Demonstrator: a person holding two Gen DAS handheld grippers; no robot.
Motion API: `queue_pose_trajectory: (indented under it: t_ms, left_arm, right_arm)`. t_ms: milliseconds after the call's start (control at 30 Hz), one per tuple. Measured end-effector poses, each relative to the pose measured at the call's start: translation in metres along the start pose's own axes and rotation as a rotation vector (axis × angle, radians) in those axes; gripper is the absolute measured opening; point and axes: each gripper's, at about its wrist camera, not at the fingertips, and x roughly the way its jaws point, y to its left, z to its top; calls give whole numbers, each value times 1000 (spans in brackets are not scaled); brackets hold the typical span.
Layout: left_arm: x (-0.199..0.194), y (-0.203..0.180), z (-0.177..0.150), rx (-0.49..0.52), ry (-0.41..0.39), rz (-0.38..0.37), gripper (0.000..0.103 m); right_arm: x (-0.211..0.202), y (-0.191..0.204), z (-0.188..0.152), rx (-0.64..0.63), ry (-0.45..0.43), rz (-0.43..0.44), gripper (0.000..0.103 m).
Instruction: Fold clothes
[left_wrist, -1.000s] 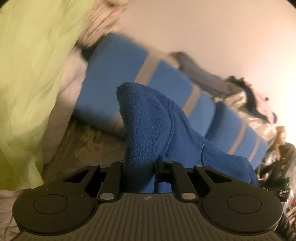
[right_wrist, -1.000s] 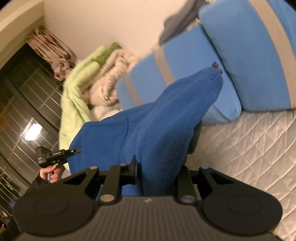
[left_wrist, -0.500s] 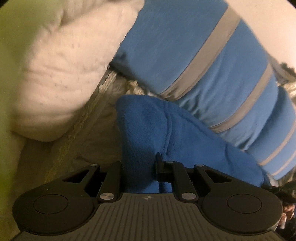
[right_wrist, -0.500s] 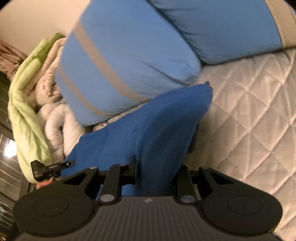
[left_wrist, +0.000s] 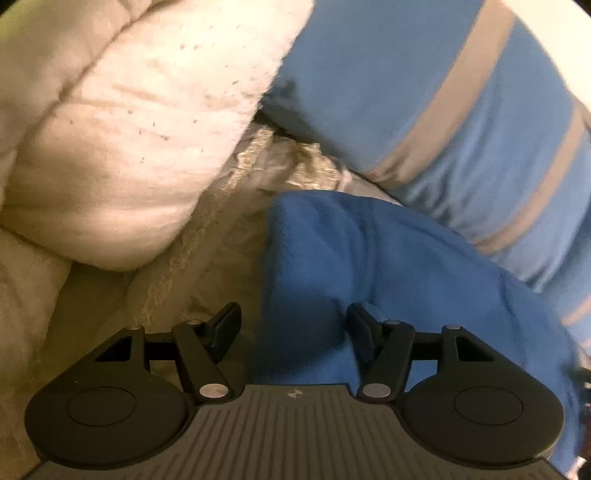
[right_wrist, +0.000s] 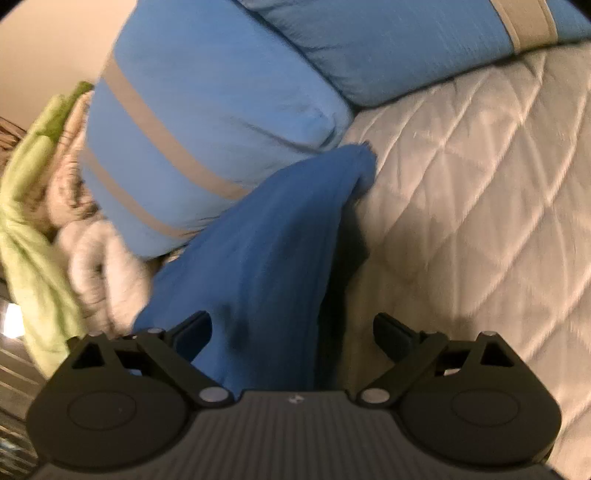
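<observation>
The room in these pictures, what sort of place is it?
Most likely a bedroom: a quilted mattress, blue striped pillows against the wall, and a heap of bedding beside a blue fleece garment.

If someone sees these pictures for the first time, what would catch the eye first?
Probably the blue fleece garment, which lies between the fingers of both open grippers, the left gripper and the right gripper. Behind it lie big blue pillows with grey stripes, on a white quilted bedcover.
</observation>
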Motion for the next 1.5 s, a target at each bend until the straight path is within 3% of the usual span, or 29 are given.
queue_pose_trajectory:
  t_ms: [167,333,567,733,1133,1200,1233,1267,1367,1500]
  left_arm:
    - [-36,9,-20,-17,-7,-59,64]
    - [-72,21,-46,-56,-38,-97,73]
    - [-100,62,-94,-232,-57,-155,75]
    - [-103,84,-128,-351,-40,-191,75]
    - [-55,86,-155,-640,-98,-415,73]
    - [-53,83,-152,-667,-121,-405,66]
    - [-53,81,-151,-681,-132,-401,49]
    - [-52,80,-150,-695,-143,-396,42]
    - [-63,70,-138,-653,-137,-353,32]
    - [-89,60,-122,-584,-131,-333,29]
  right_arm:
    - [-27,-7,-28,20,25,5,103]
    - [-53,-21,-58,87,30,10,103]
    - [-69,-25,-93,161,43,34,103]
    - [-73,-22,-113,212,61,51,103]
    - [-56,-19,-137,437,-38,137,101]
    - [-48,-19,-138,478,-69,160,90]
    - [-44,-17,-138,488,-79,164,69]
    - [-42,-13,-138,483,-91,128,48]
    - [-50,4,-132,418,-142,100,27]
    - [-70,31,-126,363,-170,75,24]
